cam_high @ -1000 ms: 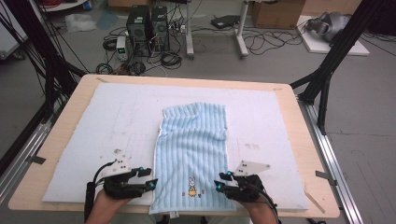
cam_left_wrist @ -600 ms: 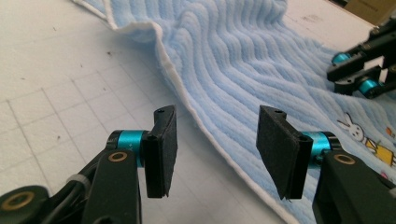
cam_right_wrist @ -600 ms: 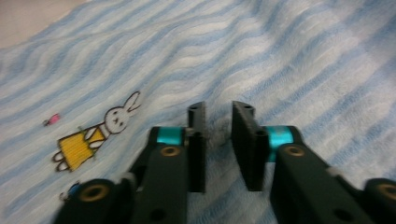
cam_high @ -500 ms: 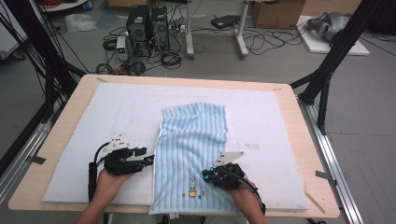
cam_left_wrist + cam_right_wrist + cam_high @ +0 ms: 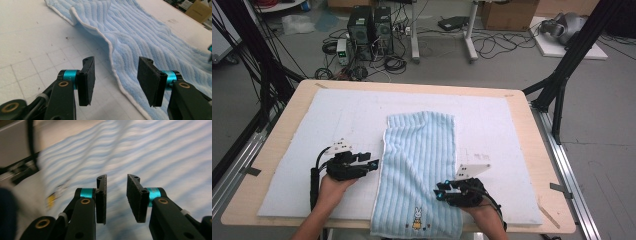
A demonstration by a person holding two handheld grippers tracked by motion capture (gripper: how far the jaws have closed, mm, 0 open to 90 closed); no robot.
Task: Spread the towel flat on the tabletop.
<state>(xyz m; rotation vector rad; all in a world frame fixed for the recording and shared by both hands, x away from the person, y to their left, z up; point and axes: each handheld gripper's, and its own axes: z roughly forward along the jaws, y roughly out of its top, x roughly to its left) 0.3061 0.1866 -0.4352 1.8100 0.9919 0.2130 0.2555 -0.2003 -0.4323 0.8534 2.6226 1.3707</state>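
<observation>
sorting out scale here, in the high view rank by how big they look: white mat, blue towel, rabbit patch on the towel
1. white mat, largest, covering most of the table
2. blue towel, a long strip lying on the mat
3. rabbit patch, smallest, near the towel's near edge

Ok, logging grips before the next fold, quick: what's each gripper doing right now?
Left gripper: open, holding nothing, jaws astride the white-hemmed edge of the light blue striped terry towel.
Right gripper: open, jaws just reopened, nothing between them, above the towel.

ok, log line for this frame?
towel: flat on mat | left gripper: open at towel's left hem, no hold | right gripper: over towel, jaws just reopening, nothing between
</observation>
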